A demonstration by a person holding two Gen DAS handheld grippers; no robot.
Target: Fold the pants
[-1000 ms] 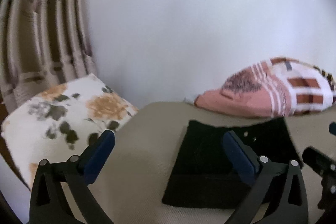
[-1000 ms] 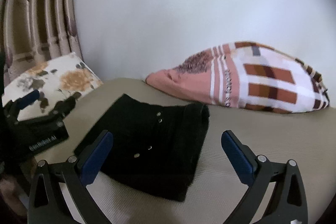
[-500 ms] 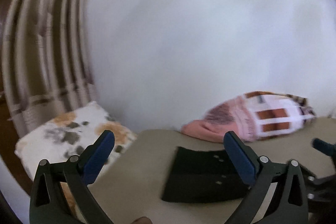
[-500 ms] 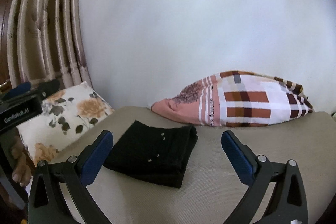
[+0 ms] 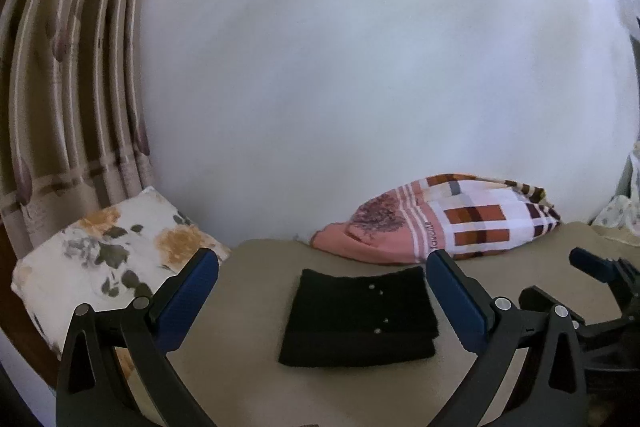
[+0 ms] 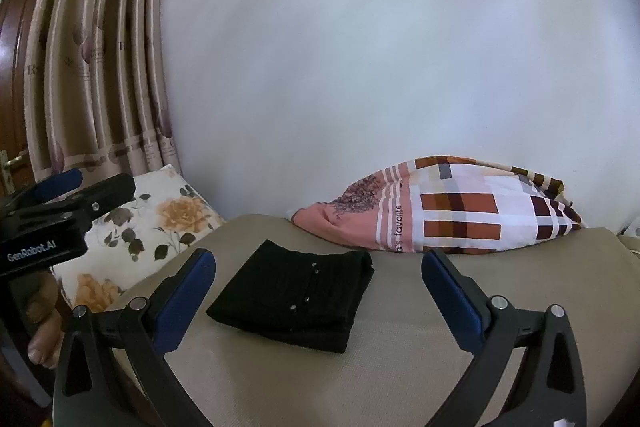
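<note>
- Clearly the pants [image 6: 294, 301] are already a compact black rectangle, layers stacked, lying flat low in the centre of both views on the beige surface [image 6: 500, 291]; I judge the folding done, with at most a tidy of the near edge left.
- My left gripper [image 5: 322, 301] and right gripper [image 6: 318, 297] both stand wide apart, empty, hovering clear of the cloth.
- Bare beige lies right of the bundle, giving me room to pull away.
- Behind it the plaid pillow [image 6: 460, 215] sits near; the floral cushion [image 6: 156, 223] is at lower left, by the surface's left edge.
</note>
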